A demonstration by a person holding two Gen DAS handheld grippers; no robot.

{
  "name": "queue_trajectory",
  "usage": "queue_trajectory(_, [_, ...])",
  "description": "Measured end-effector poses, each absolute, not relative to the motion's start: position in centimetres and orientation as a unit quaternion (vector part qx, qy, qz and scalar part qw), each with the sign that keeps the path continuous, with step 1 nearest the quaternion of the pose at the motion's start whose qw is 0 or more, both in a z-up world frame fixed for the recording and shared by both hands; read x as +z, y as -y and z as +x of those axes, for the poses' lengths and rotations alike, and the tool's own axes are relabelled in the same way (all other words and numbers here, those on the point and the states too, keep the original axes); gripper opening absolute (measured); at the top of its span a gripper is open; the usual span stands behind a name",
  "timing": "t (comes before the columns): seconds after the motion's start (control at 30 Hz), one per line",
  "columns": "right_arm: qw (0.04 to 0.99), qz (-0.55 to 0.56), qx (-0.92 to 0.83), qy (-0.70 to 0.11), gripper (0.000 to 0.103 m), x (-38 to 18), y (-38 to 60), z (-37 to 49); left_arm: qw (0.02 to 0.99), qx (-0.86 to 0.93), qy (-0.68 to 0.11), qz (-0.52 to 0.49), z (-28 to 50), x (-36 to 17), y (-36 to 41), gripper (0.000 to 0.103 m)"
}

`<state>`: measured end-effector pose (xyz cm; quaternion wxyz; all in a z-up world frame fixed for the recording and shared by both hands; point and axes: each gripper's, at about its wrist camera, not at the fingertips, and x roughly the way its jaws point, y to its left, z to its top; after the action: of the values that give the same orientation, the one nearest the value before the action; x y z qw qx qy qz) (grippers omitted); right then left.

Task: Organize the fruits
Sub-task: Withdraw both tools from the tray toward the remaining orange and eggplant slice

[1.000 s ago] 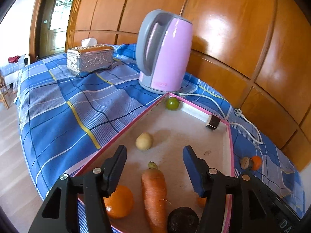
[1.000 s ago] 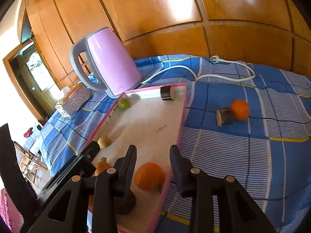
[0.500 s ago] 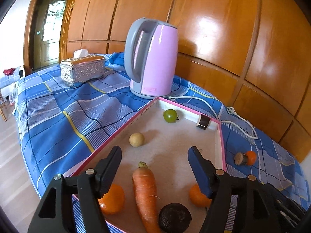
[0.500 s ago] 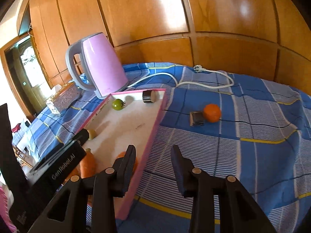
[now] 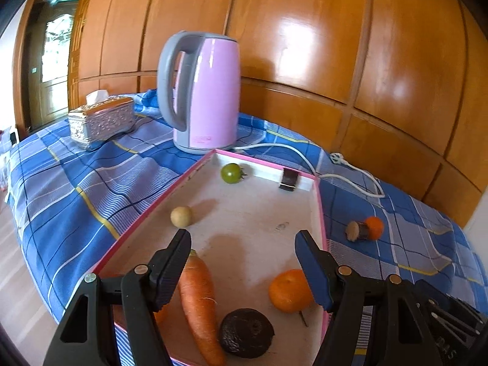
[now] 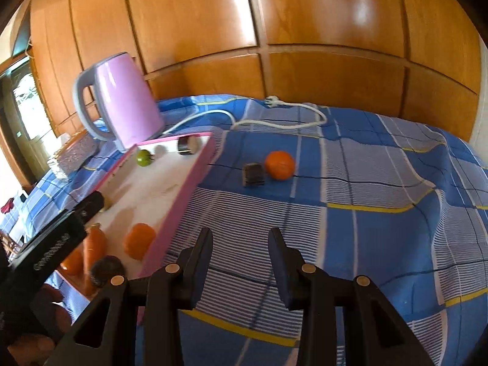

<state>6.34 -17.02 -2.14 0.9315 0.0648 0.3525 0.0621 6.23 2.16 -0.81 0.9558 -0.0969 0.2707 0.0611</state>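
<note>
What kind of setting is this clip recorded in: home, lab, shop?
Most likely a home room. A checked blue tablecloth covers the table, a pink electric kettle and an ornate tissue box stand on it, and glossy wood panelling lines the wall behind.

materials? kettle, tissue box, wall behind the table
Kettle: looks like glossy pink plastic with a matte grey plastic handle; soft highlights, moulded shape. Tissue box: silver, embossed pattern, metallic glints; metal or metallised plastic, can't tell. Wall: lacquered wood panels, visible grain and sharp window reflections.
</note>
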Motion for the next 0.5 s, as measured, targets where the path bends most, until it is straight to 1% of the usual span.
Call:
queue_trajectory(0.2, [0.93, 0.076, 0.042, -0.358, 0.038, -3.2, 18.8, 7.1, 0.957, 0.049, -0.273, -0.082, 6.2, -0.8, -1.3, 0.07])
queue_trajectory(0.27, [0.929, 0.083, 0.038, -0.358, 0.038, -3.5, 19.3, 7.3, 0.958, 0.042, -0.273, -0.077, 6.2, -0.9, -1.0, 0.068])
queue_trajectory(0.37, [0.928, 0.092, 0.03, -0.359, 0.038, -3.7, 19.9, 7.9, 0.959, 0.028, -0.274, -0.066, 6.2, -0.8, -0.4, 0.06])
queue_trajectory(0.43, [0.929, 0.096, 0.027, -0.357, 0.038, -3.7, 20.2, 8.2, 0.96, 0.018, -0.272, -0.059, 6.1, -0.7, 0.0, 0.052])
queue_trajectory(0.5, [0.929, 0.101, 0.022, -0.355, 0.038, -3.8, 20.5, 8.6, 0.961, 0.007, -0.272, -0.051, 6.1, -0.7, 0.5, 0.049])
